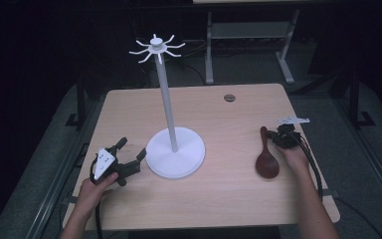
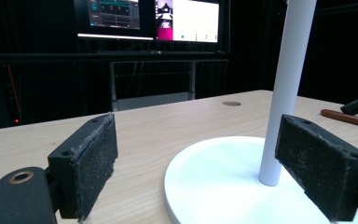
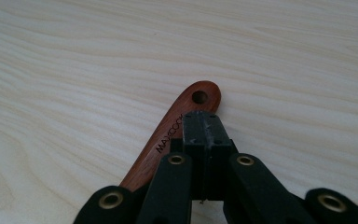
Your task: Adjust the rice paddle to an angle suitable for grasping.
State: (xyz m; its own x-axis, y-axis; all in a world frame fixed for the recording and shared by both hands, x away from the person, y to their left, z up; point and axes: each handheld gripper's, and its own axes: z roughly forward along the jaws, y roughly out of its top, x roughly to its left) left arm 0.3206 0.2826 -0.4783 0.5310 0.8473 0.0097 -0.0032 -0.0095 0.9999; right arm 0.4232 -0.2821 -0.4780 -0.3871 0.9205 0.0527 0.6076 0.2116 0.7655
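1. Forearm and hand (image 1: 95, 186) come in at the lower left of the high view, holding the left gripper (image 1: 132, 152) low over the wooden table (image 1: 229, 199), just beside the stand's round base.
2. Its own view shows the two black padded jaws spread wide with nothing between them; the right-hand pad (image 2: 321, 165) hangs over the rim of the white base, the left-hand pad (image 2: 86, 165) over bare wood.
3. Next along stands the white stand (image 1: 167, 107): a flat round base (image 1: 175, 158) near the table's middle, a thin upright pole, and a ring of short curved hooks (image 1: 156, 48) at the top (all bare).
4. Further back, a small dark round plug (image 1: 229, 97) sits in the tabletop near the far edge.
5. To the right lies a dark reddish wooden spoon (image 1: 266, 158), flat on the table, bowl toward the person and handle pointing away.
6. The right gripper (image 1: 280, 138) sits beside the handle's far end, held by the right hand (image 1: 293, 155).
7. In its own view the jaws are pressed together, tips at the handle's end (image 3: 186, 114), which has a hanging hole and printed lettering; whether they pinch the handle or merely lie over it I cannot tell.
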